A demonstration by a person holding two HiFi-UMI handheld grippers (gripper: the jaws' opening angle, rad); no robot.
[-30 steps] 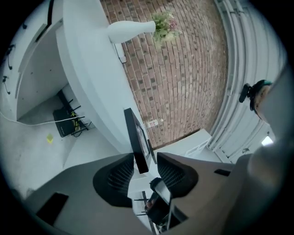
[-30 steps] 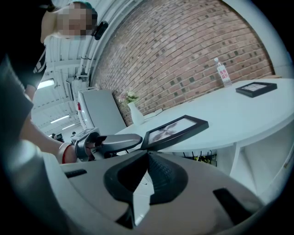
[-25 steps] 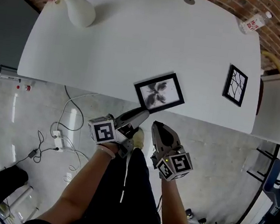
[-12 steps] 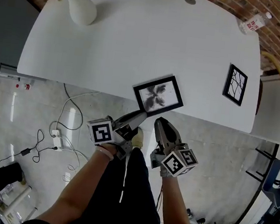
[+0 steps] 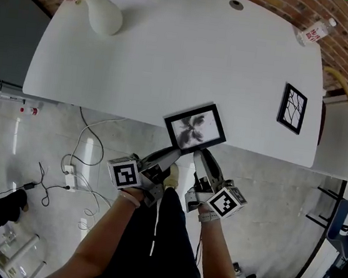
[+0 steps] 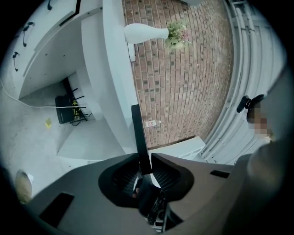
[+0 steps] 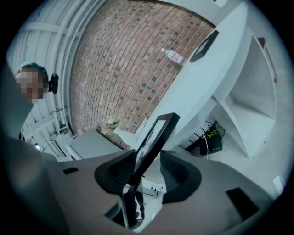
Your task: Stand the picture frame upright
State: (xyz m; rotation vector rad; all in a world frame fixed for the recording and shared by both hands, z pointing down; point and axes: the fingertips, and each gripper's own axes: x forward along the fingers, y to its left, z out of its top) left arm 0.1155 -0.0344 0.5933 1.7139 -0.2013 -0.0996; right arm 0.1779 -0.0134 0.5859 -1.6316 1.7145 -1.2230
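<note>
The black picture frame (image 5: 195,128) with a black-and-white print lies flat at the near edge of the white table (image 5: 159,58), partly overhanging it. My left gripper (image 5: 173,152) is at the frame's near left corner. In the left gripper view its jaws have just been closing, and the left gripper (image 6: 145,163) now pinches the thin edge of the frame (image 6: 138,133). My right gripper (image 5: 201,155) is at the near right edge. Its jaws have just been opening. The frame (image 7: 158,133) stands slanted between the wide-apart jaws of the right gripper (image 7: 148,159), not pinched.
A second small black frame (image 5: 292,106) lies on the table's right part. A white vase (image 5: 104,14) with flowers stands at the far left, and a water bottle (image 5: 314,30) lies at the far right corner. Cables (image 5: 84,155) run across the floor below.
Both grippers have drawn in to the frame's near edge. The right gripper has rolled, its marker cube showing another face. The left gripper has crept forward along the frame's corner.
</note>
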